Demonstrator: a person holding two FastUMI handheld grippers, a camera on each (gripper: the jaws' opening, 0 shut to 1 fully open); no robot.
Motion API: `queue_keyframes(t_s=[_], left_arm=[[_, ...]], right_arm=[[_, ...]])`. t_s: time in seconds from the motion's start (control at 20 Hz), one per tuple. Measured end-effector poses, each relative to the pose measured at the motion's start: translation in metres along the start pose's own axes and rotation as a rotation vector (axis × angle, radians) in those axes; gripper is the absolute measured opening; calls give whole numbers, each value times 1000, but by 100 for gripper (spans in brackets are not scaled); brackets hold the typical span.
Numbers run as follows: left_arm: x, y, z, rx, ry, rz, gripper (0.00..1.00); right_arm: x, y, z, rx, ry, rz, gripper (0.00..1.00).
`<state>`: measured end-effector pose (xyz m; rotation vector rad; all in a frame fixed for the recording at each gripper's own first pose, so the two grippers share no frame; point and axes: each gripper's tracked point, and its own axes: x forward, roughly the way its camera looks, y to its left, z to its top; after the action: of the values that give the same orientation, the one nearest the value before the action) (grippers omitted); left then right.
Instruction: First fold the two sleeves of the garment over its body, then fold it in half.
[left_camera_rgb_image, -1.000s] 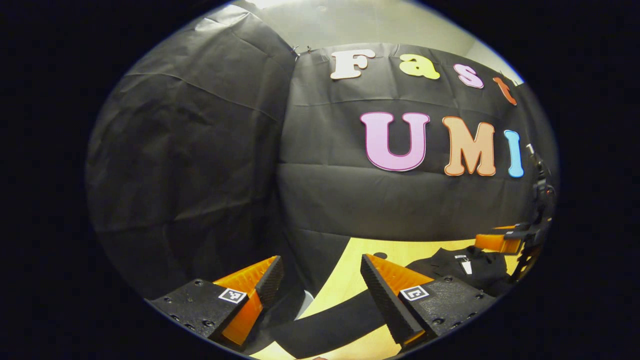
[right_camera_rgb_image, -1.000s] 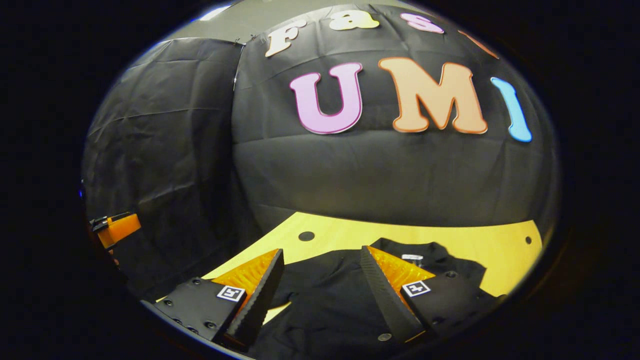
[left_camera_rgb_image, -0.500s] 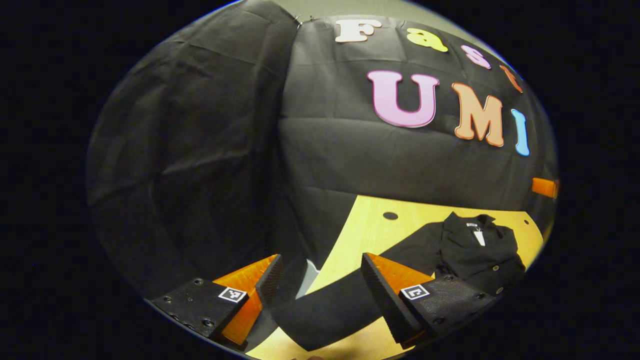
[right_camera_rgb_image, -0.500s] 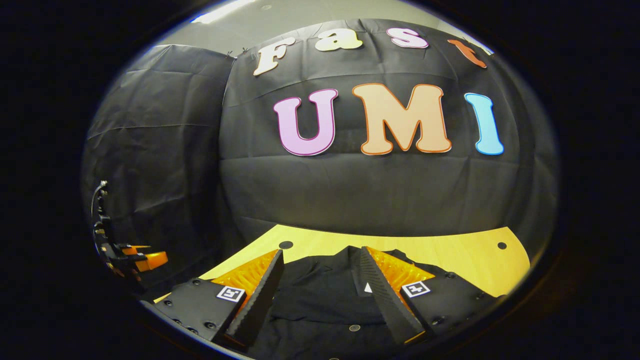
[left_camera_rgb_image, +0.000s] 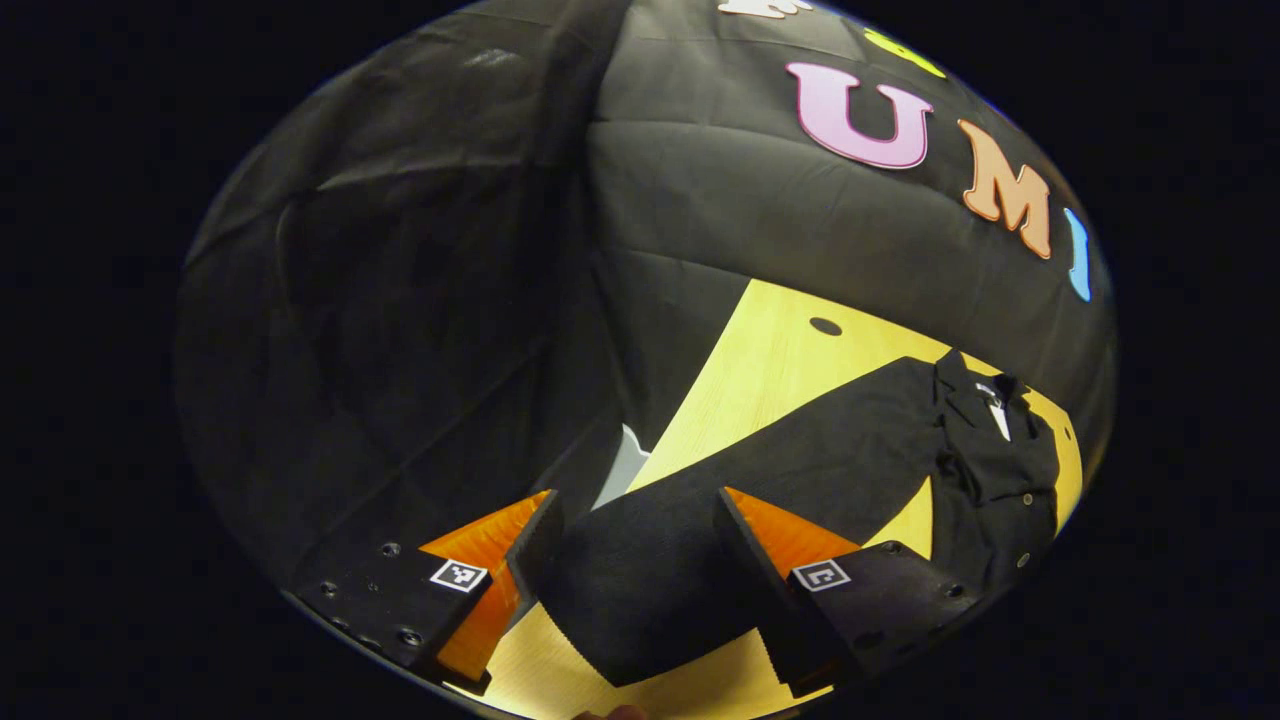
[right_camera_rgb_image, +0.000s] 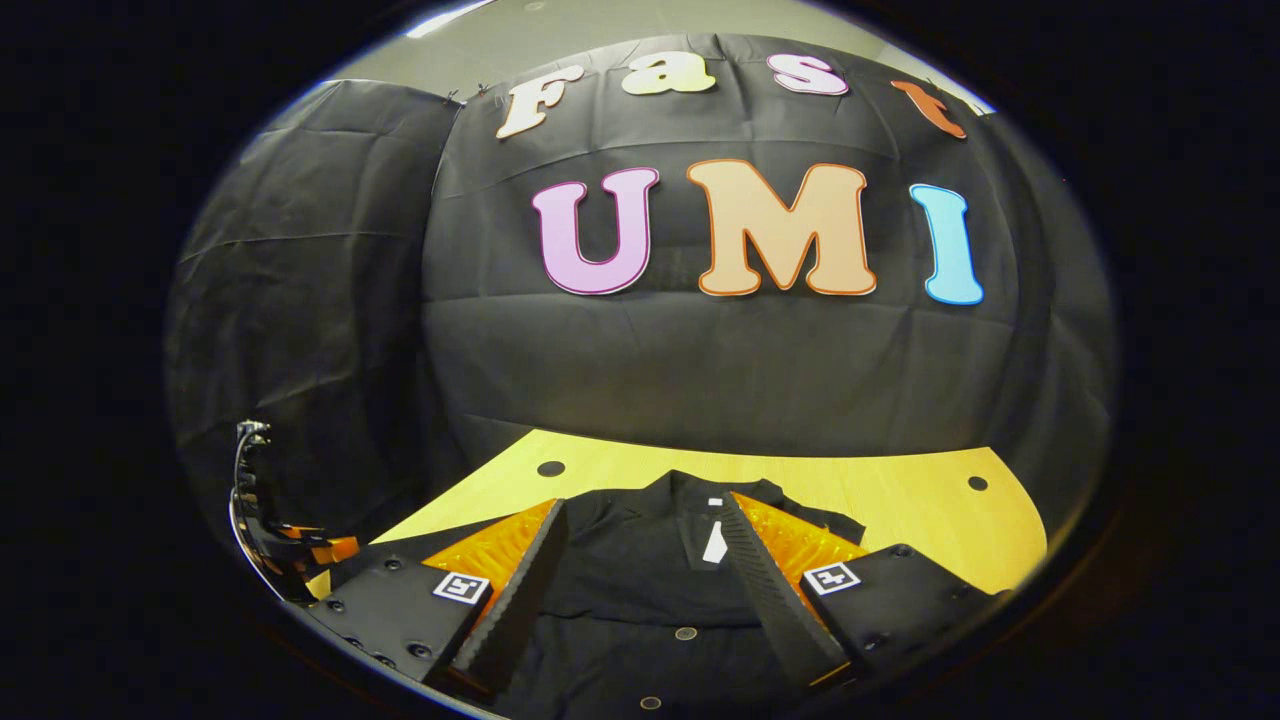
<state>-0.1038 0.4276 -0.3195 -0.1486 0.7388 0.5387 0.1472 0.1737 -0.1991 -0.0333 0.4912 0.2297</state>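
Two grippers low over surface (left_camera_rgb_image: 770, 350) | left gripper (left_camera_rgb_image: 635, 555) jaws wide, straddling sleeve (left_camera_rgb_image: 760, 480) end | right gripper (right_camera_rgb_image: 640, 570) jaws wide, empty, above garment (right_camera_rgb_image: 640, 580) collar

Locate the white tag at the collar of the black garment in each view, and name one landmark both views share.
Left gripper view: the white tag sits far right, at the collar, above the buttons.
Right gripper view: the white tag sits low at centre, between the right tool's fingers.
Shared landmark: the dark round hole in the wooden table.
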Motion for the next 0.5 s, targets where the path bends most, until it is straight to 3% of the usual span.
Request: queue_keyframes(t_s=[0.2,0.25,0.3,0.35,0.5], left_arm=[[6,1,-18,-13,50,6,95],[6,1,-22,-12,64,8,95],[6,1,-26,-5,72,15,95],[8,1,-26,3,67,17,96],[6,-1,-26,-3,56,7,96]], right_arm=[[-7,-8,2,-13,-2,-24,93],[-8,-8,1,-14,-3,-27,98],[-9,-9,2,-16,-4,-29,93],[-11,-11,3,-19,-4,-31,98],[-14,-14,7,-29,-14,-37,93]])
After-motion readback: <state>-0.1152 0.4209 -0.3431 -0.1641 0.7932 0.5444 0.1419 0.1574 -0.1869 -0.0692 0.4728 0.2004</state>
